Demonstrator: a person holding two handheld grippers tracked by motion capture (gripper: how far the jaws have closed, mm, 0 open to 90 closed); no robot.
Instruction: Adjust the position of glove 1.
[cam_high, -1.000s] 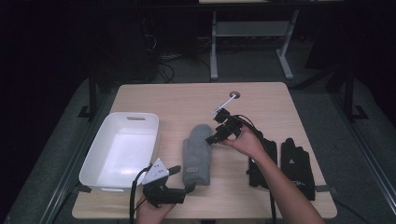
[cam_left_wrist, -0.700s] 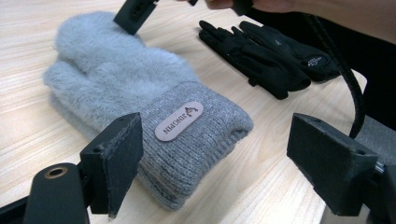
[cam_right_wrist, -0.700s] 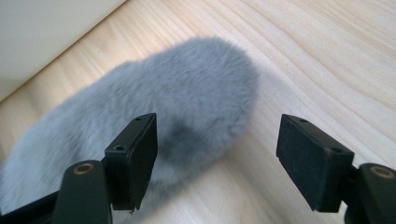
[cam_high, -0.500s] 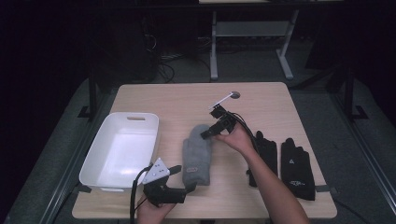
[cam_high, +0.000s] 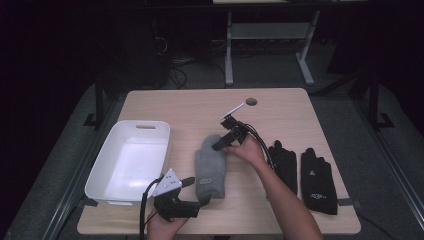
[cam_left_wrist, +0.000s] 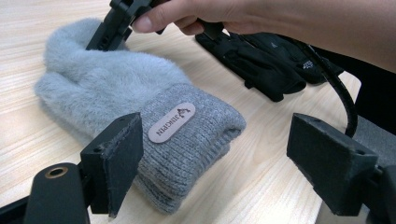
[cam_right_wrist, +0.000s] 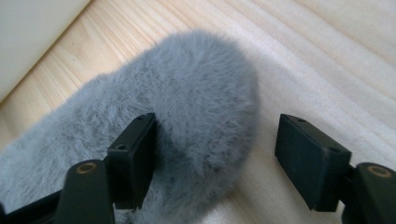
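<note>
At the left of the wooden table (cam_high: 200, 105) a white plastic bin (cam_high: 131, 162) is seen. Near its near-right corner the left gripper (cam_high: 192, 187) is held with jaws spread wide at the knitted cuff of a grey fuzzy mitten (cam_high: 210, 167), which lies flat at the table's middle. The right gripper (cam_high: 218, 146) is held at the mitten's far tip, jaws apart around the rounded end. A pair of black gloves (cam_high: 300, 172) lies at the right.

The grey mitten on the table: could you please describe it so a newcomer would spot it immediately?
On the wooden table, look between the white tub and the black gloves. There lies the grey mitten, the one fluffy, pale item, with a ribbed cuff bearing a small label.
</note>
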